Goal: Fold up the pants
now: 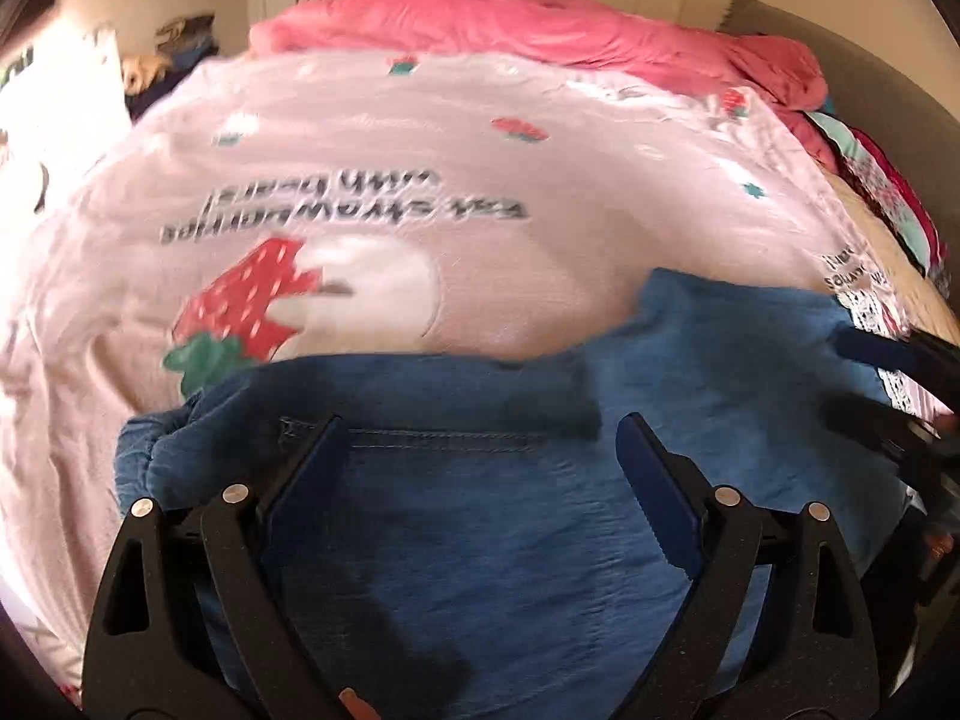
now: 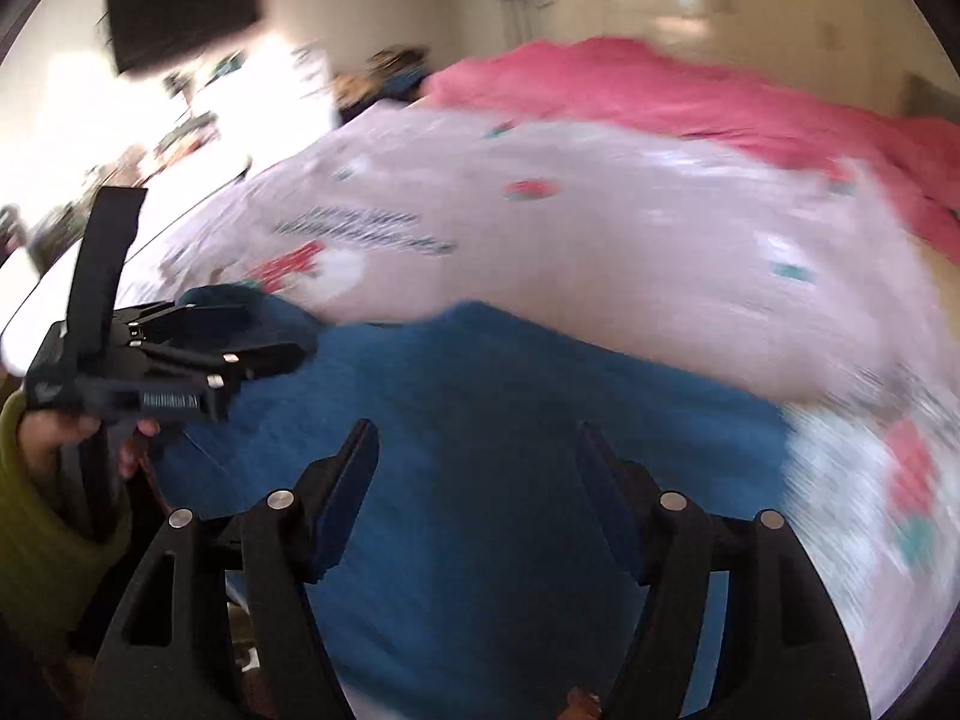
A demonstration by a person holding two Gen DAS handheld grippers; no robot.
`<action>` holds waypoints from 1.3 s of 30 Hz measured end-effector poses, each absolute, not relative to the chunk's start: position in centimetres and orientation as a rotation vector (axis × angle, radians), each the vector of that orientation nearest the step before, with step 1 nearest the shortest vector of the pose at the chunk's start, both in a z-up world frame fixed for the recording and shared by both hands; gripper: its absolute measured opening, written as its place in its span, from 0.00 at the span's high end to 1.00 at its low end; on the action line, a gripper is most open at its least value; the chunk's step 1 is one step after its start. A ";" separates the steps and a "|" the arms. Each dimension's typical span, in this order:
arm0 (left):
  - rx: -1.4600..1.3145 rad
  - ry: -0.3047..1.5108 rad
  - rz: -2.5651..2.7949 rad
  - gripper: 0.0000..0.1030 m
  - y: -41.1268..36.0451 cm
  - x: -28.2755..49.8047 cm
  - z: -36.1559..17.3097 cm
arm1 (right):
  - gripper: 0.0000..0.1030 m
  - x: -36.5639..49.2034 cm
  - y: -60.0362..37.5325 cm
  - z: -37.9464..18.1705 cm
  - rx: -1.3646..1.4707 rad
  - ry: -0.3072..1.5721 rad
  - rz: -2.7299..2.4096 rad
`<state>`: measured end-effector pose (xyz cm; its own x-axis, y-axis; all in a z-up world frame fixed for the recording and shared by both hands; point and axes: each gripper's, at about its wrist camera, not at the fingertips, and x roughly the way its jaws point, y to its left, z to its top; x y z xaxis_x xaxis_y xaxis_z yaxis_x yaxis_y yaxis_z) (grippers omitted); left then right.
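Observation:
Blue denim pants (image 1: 480,516) lie folded on a pink strawberry-print bedspread (image 1: 420,168), near the bed's front edge. My left gripper (image 1: 480,438) is open and empty just above the pants, its jaws wide apart over a stitched seam. My right gripper (image 2: 477,444) is open and empty above the pants (image 2: 480,420) further right. The left gripper also shows in the right wrist view (image 2: 282,342), at the pants' left end. The right gripper shows at the right edge of the left wrist view (image 1: 864,372). Both views are motion-blurred.
A crumpled pink blanket (image 1: 540,24) lies at the far side of the bed. Stacked clothes (image 1: 888,192) sit at the right edge by a grey headboard (image 1: 870,84). A dark TV (image 2: 180,6) hangs on the wall. Cluttered items (image 1: 174,42) stand beyond the bed's left side.

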<state>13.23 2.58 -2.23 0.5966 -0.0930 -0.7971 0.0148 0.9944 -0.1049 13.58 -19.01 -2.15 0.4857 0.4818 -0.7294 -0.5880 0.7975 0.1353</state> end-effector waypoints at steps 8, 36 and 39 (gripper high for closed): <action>-0.095 0.911 -0.097 0.20 3.6 12.4 -3.7 | 0.21 20.7 -14.3 -7.0 -0.297 0.959 0.487; 0.154 0.903 -0.143 0.10 -2.0 7.0 -5.4 | 0.11 5.2 -32.3 -7.7 0.023 0.933 0.330; 0.153 0.908 -0.136 0.09 -2.0 7.0 -5.4 | 0.08 4.9 -31.1 -7.8 -0.032 0.923 0.319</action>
<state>7.04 -1.96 -5.38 0.6083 -0.0527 -0.7919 0.1822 0.9804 0.0747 4.94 -31.07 -7.83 0.5602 0.2568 -0.7876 -0.2841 0.9526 0.1085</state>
